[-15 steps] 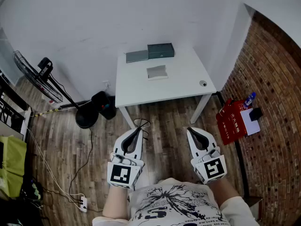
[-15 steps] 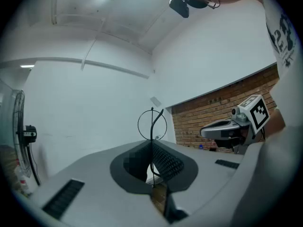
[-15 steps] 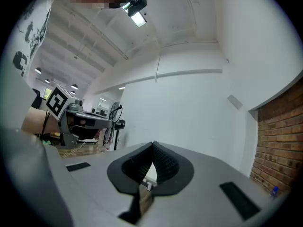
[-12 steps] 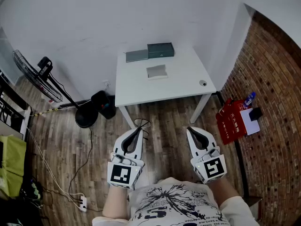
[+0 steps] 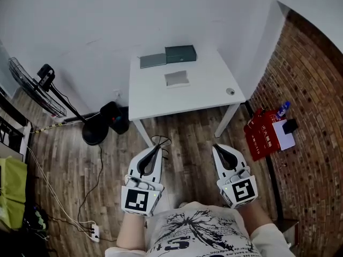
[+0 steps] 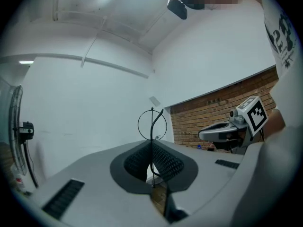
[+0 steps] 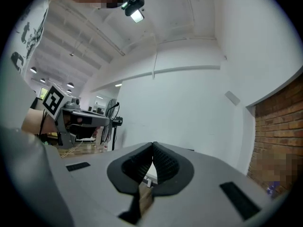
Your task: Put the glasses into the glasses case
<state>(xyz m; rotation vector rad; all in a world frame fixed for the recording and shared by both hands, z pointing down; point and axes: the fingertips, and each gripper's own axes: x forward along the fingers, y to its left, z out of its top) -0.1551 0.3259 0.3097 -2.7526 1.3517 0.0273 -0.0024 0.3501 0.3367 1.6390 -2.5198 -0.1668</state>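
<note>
**Near field.** Both grippers are held level over the brown plank floor (image 5: 182, 125), well short of the table.
- The left gripper (image 5: 159, 146) has its jaws pressed together on thin, dark wire-rimmed glasses (image 6: 151, 126). One round rim stands clear above the jaw tips.
- The right gripper (image 5: 215, 146) has its jaws pressed together on nothing.

**Hazard 1: slip or twist.** The pinch is on bare wire only. A jolt during the approach could let the glasses pivot or drop to the floor.

**Hazard 2: deformation.** A firm pinch on so slender a frame may bend it.

**Far field.** The white rectangular table (image 5: 203, 98) stands against the wall. It carries four items:
- a pale grey shallow tray (image 5: 176, 78) near the centre
- a flat grey box (image 5: 153, 60) at the back edge
- a dark green rectangular box (image 5: 180, 53) just beside the flat grey box
- a small round object (image 5: 230, 91) near the right front corner

**Hazard 3: wrong target.** Which of these items is the glasses case cannot be told from here, nor whether it is open. If it has a closed lid, the free right gripper would have to open it first.

**Hazard 4: contact.** The protruding rim could catch on the table edge during the reach.
</note>
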